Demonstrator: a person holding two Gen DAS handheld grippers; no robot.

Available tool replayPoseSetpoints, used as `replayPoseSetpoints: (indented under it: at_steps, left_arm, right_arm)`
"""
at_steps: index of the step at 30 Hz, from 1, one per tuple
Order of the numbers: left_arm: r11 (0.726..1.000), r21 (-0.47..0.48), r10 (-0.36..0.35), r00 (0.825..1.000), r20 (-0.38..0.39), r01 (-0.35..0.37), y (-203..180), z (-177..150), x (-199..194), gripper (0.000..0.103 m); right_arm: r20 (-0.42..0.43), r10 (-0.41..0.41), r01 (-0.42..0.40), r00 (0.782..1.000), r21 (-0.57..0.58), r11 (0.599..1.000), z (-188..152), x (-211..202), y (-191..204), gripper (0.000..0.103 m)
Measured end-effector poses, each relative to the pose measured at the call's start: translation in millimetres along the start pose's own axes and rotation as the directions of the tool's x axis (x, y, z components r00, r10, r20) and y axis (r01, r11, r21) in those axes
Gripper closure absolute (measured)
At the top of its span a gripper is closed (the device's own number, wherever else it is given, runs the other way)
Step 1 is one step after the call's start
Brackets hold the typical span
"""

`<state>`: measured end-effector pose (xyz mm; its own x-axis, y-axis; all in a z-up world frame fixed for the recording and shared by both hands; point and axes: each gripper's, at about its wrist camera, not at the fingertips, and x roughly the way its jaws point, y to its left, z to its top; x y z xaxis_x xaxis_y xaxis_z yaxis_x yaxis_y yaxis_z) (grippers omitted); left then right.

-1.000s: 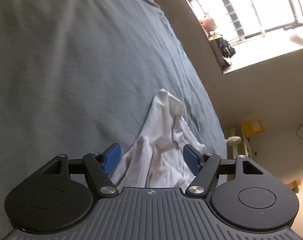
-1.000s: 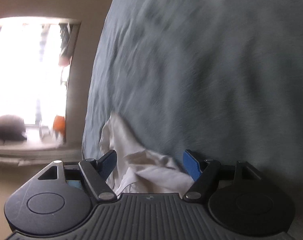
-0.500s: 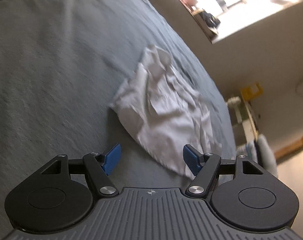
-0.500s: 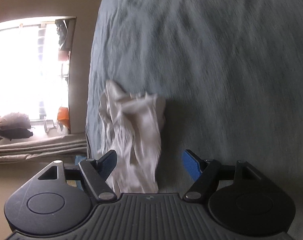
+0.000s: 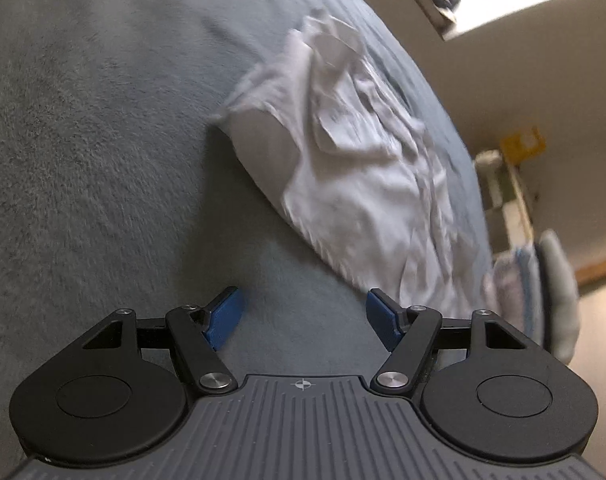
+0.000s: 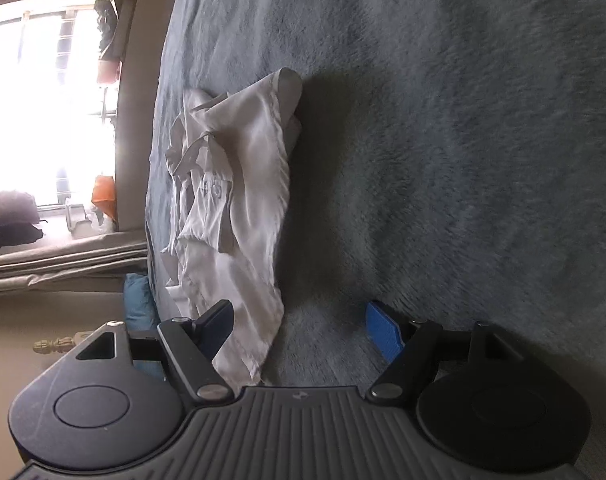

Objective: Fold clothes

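1. Because the white shirt (image 5: 355, 148) lay crumpled on the grey-blue bedspread (image 5: 103, 120), near its edge by the window, it had room beside it to be spread flat before any fold.
2. While the left gripper (image 5: 303, 316) hung over bare bedspread just short of the shirt's nearest hem, its jaws stood wide apart with nothing between them.
3. Since the right gripper (image 6: 299, 324) also stood wide and held nothing, the shirt's lower edge merely lay beside its left finger (image 6: 215, 320), seemingly unpinched.
4. Both claws pointed down toward the cloth, probably ready to take hold afresh.
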<state>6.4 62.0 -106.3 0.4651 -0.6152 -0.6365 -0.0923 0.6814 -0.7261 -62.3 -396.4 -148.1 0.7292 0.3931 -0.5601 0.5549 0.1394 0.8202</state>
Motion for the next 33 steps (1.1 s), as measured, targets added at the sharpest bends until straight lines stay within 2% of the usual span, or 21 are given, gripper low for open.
replayPoseSetpoints:
  at_steps: [6,13,17,20,23,25,27,29,30,31,33]
  left_arm:
    - [0.998,-0.051,-0.03,0.998,0.049,0.033,5.0,23.2,11.4,0.034]
    - [0.998,-0.049,-0.025,0.995,0.102,0.03,-3.1,35.2,24.3,0.034]
    - [0.999,0.005,0.037,0.987,0.154,-0.038,-18.5,33.0,29.4,0.038]
    - [0.997,0.019,0.069,0.979,0.19,-0.074,-24.5,33.5,32.2,0.049]
    - [0.996,-0.012,0.093,0.975,0.2,-0.092,-21.6,38.6,34.2,0.065]
    - [0.995,-0.024,0.098,0.974,0.203,-0.095,-20.3,42.2,36.1,0.075]
    - [0.994,-0.019,0.111,0.973,0.2,-0.109,-22.0,44.4,38.6,0.09]
    - [0.991,0.001,0.129,0.97,0.205,-0.132,-24.5,43.5,38.0,0.097]
    - [0.99,0.011,0.137,0.968,0.209,-0.143,-26.2,42.6,37.1,0.099]
    - [0.988,0.021,0.145,0.966,0.213,-0.153,-27.9,41.7,36.2,0.1]
    - [0.986,0.032,0.151,0.963,0.222,-0.162,-31.5,40.2,32.1,0.102]
  right_arm:
    - [0.021,0.027,-0.027,0.999,-0.007,1.0,6.6,19.0,12.6,0.023]
    - [0.071,0.09,-0.089,0.993,-0.007,0.996,14.4,34.7,15.7,0.019]
    - [0.133,0.131,-0.13,0.982,-0.017,0.991,16.6,39.1,16.7,0.019]
    - [0.168,0.139,-0.134,0.976,-0.044,0.99,17.0,44.2,21.6,0.021]
    - [0.188,0.145,-0.136,0.971,-0.061,0.989,21.0,49.0,23.2,0.031]
    - [0.194,0.157,-0.147,0.968,-0.064,0.987,25.2,49.7,19.0,0.043]
    - [0.196,0.155,-0.144,0.968,-0.066,0.987,29.6,57.6,21.0,0.053]
    - [0.197,0.149,-0.137,0.969,-0.073,0.988,32.2,62.7,21.4,0.072]
    - [0.199,0.146,-0.133,0.969,-0.081,0.988,32.4,63.1,20.6,0.088]
    - [0.201,0.143,-0.128,0.969,-0.088,0.988,32.6,63.6,19.7,0.096]
    - [0.209,0.154,-0.135,0.966,-0.102,0.986,30.5,61.0,17.4,0.099]
